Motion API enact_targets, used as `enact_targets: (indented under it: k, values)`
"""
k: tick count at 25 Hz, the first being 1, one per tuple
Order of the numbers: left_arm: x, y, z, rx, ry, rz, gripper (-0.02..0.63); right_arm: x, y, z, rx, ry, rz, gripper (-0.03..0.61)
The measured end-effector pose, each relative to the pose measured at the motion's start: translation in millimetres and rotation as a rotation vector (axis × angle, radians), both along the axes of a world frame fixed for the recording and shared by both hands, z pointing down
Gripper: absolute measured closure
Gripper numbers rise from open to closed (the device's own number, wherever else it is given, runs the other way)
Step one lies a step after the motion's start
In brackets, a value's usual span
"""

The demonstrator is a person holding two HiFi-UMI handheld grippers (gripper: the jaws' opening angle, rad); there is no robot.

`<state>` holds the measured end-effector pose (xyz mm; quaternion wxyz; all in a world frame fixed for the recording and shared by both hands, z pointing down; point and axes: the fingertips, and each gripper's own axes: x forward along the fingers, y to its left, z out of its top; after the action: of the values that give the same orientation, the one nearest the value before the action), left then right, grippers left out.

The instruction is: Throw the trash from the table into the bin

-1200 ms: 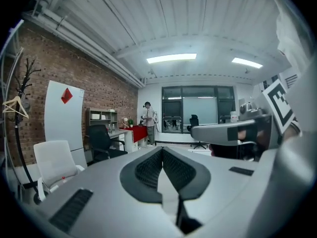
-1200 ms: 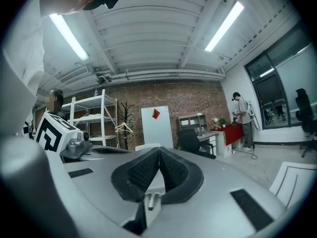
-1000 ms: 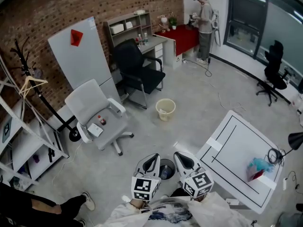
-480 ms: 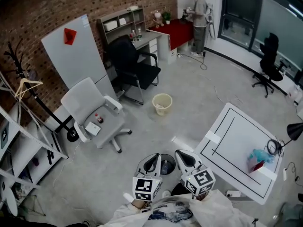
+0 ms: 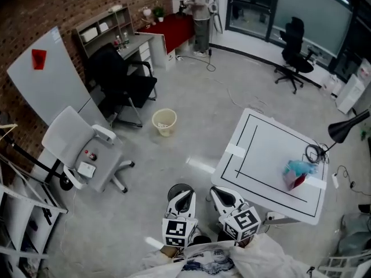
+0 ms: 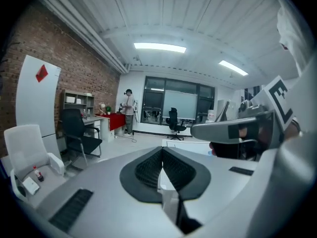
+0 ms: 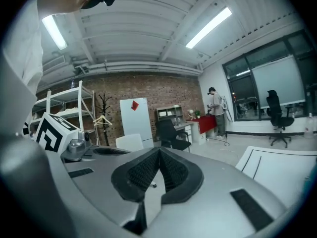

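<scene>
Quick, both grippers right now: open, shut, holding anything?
Left gripper: shut, nothing between the jaws.
Right gripper: shut, nothing between the jaws.

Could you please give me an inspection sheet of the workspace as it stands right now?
Surface: white square table with black border lines, mostly bare.
Job's things: crumpled blue plastic bag and red scrap near the table's right edge; black round bin on the floor by the grippers.
Clutter: pale yellow bucket on the floor.
Grippers: left gripper and right gripper both shut, empty.
Cables: black coiled cable on the table beside a black desk lamp.
Surroundings: white office chair; person standing far off.
</scene>
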<state>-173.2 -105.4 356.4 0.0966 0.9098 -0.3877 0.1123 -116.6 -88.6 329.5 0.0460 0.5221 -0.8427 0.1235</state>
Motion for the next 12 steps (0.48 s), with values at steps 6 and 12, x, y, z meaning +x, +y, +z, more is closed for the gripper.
enact_targets:
  k: [6, 12]
  values:
    - [63, 3, 5, -0.011, -0.013, 0.111, 0.604, 62, 17, 12, -0.025, -0.021, 0.123, 0.558]
    - [149, 21, 8, -0.021, -0.051, 0.212, 0.604, 145, 45, 10, -0.021, -0.045, 0.231, 0.558]
